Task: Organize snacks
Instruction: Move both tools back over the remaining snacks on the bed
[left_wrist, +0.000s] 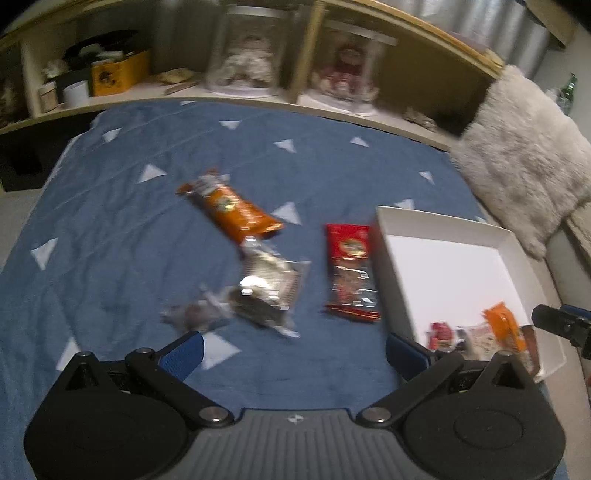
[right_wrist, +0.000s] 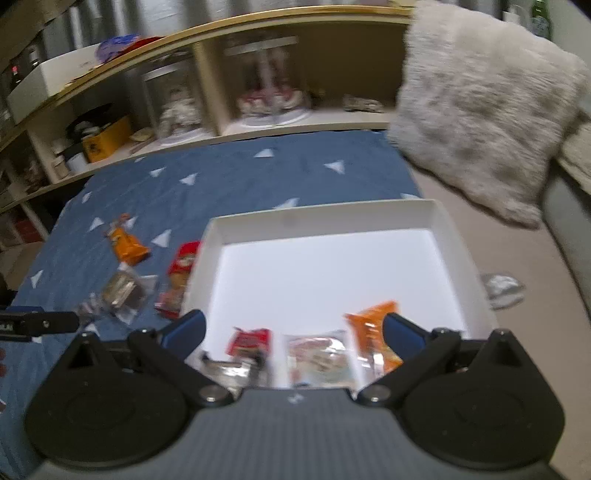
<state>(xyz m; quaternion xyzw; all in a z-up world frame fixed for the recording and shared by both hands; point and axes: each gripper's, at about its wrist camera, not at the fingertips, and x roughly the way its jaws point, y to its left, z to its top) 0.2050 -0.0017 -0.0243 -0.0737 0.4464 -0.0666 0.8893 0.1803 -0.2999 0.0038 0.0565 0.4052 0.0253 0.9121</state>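
Left gripper (left_wrist: 293, 349): I see it spread wide, empty, above loose snacks (left_wrist: 269, 284).
Right gripper (right_wrist: 293, 328): wide, empty, over my white tray (right_wrist: 458, 251).

- Beneath my claws spreads a blue bedspread (left_wrist: 110, 229) with pale triangles.
- On it lie an orange packet (left_wrist: 231, 210), a silver-and-dark packet (left_wrist: 269, 284), a small blurred wrapper (left_wrist: 195, 314) and a red packet (left_wrist: 351, 271).
- A white tray (left_wrist: 384, 251) sits just beside the red packet.
- A furry cushion (left_wrist: 524, 158) rests at the far right.
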